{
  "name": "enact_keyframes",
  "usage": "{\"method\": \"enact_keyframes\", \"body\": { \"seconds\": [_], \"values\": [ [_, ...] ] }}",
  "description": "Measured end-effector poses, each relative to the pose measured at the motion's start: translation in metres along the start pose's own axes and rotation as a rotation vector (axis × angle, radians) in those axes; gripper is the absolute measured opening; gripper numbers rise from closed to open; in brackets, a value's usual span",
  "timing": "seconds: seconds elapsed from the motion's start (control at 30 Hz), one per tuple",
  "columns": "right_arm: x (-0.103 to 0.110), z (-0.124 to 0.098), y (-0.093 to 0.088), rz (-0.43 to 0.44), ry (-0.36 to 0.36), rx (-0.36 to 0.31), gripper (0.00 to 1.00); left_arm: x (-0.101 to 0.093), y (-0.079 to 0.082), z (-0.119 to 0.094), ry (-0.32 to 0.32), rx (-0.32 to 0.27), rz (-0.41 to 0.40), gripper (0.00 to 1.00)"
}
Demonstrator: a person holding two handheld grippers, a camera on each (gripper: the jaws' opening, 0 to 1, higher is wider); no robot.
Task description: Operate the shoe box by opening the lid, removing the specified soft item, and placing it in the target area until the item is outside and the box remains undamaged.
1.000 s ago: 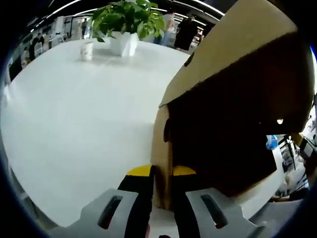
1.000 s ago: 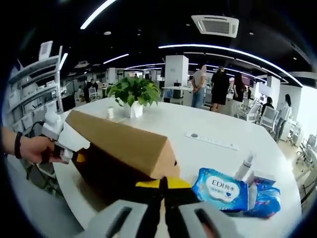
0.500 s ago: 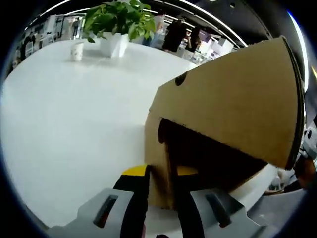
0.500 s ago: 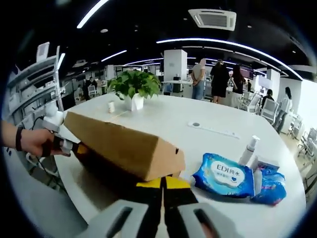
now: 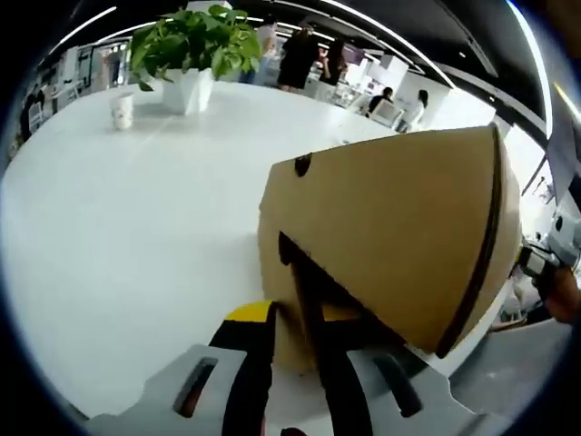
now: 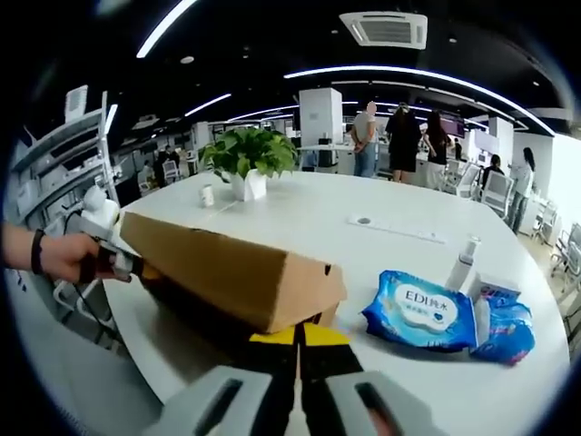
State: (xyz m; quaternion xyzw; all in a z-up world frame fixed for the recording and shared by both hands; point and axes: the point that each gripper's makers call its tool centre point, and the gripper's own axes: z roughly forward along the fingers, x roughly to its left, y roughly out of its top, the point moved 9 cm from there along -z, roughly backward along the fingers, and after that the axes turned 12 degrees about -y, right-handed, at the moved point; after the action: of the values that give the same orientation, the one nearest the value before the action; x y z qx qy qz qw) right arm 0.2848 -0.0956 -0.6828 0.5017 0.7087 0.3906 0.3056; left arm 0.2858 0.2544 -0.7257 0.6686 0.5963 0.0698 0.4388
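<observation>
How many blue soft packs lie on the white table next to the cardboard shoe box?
2. The blue wet-wipes pack lies right of the shoe box; a second blue pack lies right of it, touching it, partly hidden by a small white box. More may be hidden.

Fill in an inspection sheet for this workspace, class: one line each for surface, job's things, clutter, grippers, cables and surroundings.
Surface: round white table, bare around the box.
Job's things: brown cardboard shoe box, lid lowered nearly shut; contents hidden.
Clutter: blue wet-wipes pack, white spray bottle, green potted plant in a white pot, small white cup.
Grippers: left gripper jaws close on the box's end wall; right gripper jaws together at the box's other end, grip unclear.
Cables: nothing seen.
Surroundings: open office, ceiling light strips, people standing behind the table.
</observation>
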Motion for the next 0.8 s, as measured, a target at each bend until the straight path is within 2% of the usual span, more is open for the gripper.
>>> {"method": "enact_keyframes", "body": {
  "seconds": [0.3,0.43,0.8],
  "values": [
    [0.002,-0.001,-0.009,0.028,0.032,0.012,0.00,-0.001,0.003,-0.015,0.003,-0.028,0.035,0.16],
    [0.002,-0.001,-0.016,0.040,0.036,0.030,0.00,-0.007,0.002,-0.020,0.015,-0.040,0.065,0.12],
    [0.005,-0.002,-0.020,0.050,0.052,0.045,0.00,-0.009,-0.002,-0.028,0.000,-0.056,0.045,0.12]
  ]
}}
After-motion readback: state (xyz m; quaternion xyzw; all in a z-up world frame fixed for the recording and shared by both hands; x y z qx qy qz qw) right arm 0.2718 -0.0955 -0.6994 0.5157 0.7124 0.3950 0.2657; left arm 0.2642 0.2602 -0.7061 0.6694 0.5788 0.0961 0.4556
